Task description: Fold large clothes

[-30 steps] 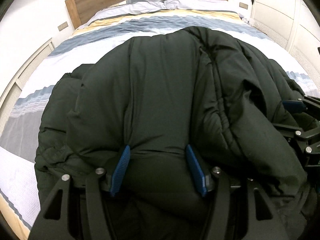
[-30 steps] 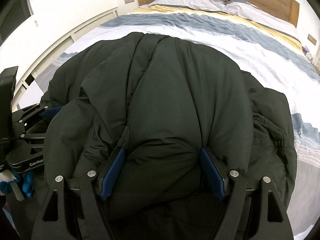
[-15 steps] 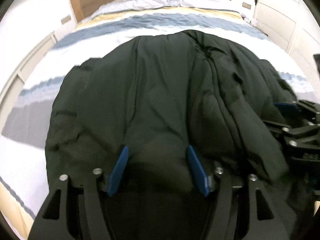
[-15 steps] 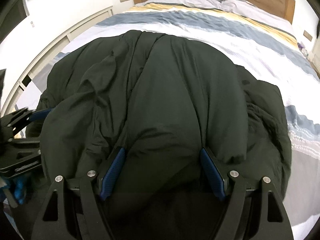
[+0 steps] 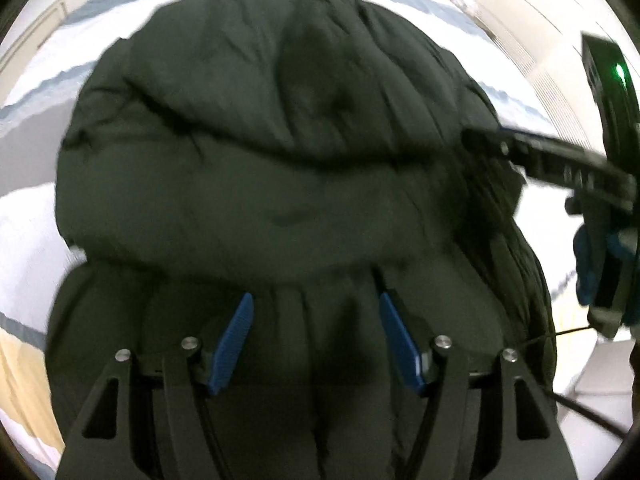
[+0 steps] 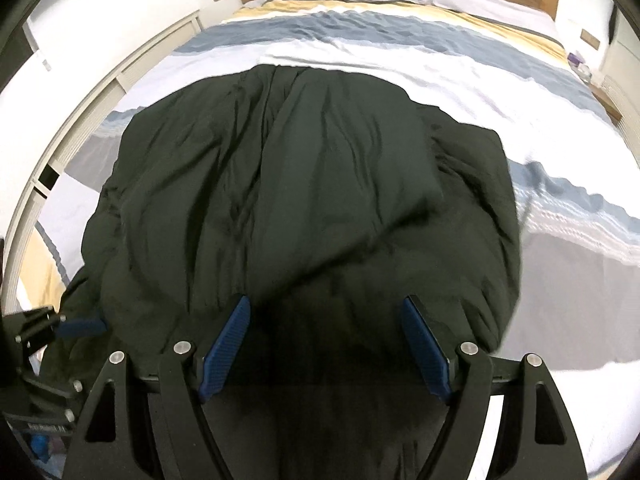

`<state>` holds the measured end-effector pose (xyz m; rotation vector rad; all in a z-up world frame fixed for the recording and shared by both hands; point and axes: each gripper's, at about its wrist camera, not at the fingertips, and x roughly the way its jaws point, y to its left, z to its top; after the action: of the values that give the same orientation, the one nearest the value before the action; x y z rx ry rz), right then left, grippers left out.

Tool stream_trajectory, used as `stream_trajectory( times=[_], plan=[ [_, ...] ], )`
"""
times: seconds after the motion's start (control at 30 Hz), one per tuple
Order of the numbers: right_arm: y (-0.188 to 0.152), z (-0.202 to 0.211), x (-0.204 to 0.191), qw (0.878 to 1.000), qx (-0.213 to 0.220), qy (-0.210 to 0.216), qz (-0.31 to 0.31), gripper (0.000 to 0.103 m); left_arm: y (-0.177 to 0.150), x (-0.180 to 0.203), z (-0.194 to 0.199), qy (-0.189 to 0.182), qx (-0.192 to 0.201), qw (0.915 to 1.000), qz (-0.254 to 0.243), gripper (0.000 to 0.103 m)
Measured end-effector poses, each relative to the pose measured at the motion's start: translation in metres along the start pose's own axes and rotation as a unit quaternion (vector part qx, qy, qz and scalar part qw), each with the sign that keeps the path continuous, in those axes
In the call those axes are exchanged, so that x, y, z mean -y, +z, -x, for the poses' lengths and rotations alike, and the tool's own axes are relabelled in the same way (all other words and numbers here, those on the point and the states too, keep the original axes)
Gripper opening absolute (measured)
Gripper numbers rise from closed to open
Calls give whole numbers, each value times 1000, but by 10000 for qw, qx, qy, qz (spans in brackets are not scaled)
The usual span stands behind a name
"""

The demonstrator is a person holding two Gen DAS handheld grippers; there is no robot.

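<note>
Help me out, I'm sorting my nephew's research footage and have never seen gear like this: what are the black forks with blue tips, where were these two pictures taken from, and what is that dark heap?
No robot here: a person holds a hand-operated claw in each hand, with a wide-angle camera on each looking forward along its two fingers. One picture comes from the left claw, the other from the right claw. The blue strips are the grip pads. The dark heap is a puffy dark jacket lying on a bed with a striped duvet. Each claw has a bunch of the jacket's near edge between its pads. The left view is blurred.
</note>
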<state>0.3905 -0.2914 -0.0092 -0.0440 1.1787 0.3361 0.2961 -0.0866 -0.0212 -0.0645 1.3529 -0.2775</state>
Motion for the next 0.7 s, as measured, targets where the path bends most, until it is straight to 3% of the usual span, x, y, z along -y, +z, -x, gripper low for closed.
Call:
stream_trajectory(
  times=[0.3,0.7],
  plan=[
    [-40,15,-3,9991,-392,-166,-44,80,-39,14,10,-115,-373,9990,-236,64],
    [-80,46,6,9970,-618,-417,-217,80,-81,57,19,-558,-687,9931,-766,64]
  ],
)
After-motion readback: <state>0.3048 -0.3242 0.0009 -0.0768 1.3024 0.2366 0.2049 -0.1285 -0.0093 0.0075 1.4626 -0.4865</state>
